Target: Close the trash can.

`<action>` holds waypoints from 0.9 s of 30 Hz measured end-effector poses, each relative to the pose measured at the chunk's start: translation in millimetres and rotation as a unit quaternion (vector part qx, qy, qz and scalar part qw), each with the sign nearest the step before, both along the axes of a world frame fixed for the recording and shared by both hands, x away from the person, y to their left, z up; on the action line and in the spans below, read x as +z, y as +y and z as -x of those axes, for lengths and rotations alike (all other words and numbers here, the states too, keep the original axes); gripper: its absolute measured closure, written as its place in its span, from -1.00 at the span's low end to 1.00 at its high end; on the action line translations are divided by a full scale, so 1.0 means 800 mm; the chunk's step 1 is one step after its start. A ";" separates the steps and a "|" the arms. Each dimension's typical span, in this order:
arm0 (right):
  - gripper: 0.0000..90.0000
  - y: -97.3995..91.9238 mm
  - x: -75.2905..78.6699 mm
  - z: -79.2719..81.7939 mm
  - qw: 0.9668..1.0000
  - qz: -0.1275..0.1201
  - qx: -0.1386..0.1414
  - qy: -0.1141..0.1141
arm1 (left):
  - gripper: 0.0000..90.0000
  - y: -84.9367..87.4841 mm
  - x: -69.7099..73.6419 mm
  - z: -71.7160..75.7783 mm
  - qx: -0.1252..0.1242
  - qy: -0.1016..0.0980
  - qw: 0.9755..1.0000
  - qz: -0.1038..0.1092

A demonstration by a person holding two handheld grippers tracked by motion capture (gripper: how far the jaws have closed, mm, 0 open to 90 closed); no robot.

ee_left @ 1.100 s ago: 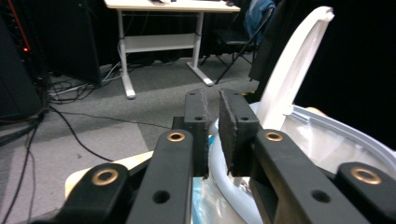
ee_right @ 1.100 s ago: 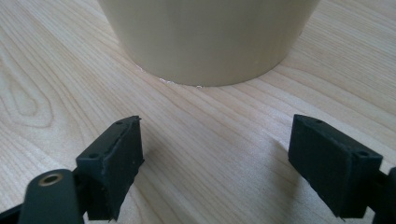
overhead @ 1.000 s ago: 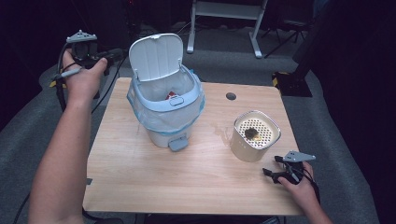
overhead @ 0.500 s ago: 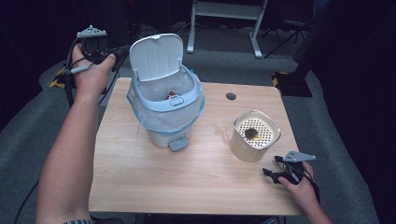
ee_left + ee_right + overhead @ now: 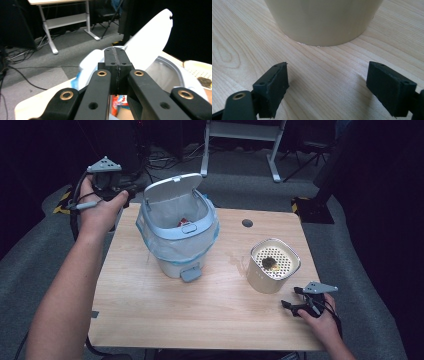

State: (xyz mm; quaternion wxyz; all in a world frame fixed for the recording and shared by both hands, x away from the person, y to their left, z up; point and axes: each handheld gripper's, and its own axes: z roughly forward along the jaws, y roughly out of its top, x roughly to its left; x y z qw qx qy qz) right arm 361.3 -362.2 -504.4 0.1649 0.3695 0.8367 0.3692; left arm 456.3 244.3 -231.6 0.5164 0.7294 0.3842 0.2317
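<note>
Two grippers noted: left gripper (image 5: 117, 60) closed, empty, beside bin (image 5: 177, 237); right gripper (image 5: 327, 87) wide open, empty, near strainer cup (image 5: 274, 265).

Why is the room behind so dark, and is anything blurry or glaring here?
High view: light falls on the table, the room behind stays black. Left gripper view: the bin lid glares white, overexposed, and the near jaws look soft. Right gripper view: sharp wood grain, soft shadows under the beige container.

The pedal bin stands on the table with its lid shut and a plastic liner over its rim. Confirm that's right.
Not quite: the pedal bin stands on the table with its lid raised, not shut, as the high view shows. The plastic liner does fold over its rim.
</note>
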 end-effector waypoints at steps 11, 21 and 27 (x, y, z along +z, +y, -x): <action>-0.61 0.000 0.000 0.000 1.000 0.000 0.000 0.000 | 1.00 -0.044 -0.022 0.012 -0.063 0.004 0.998 -0.005; -0.61 0.000 0.000 0.000 1.000 0.000 0.000 0.000 | 1.00 -0.079 -0.036 0.016 -0.091 0.025 0.995 -0.016; -0.61 0.000 0.000 0.000 1.000 0.000 0.000 0.000 | 1.00 -0.093 -0.045 0.012 -0.096 0.035 0.994 -0.027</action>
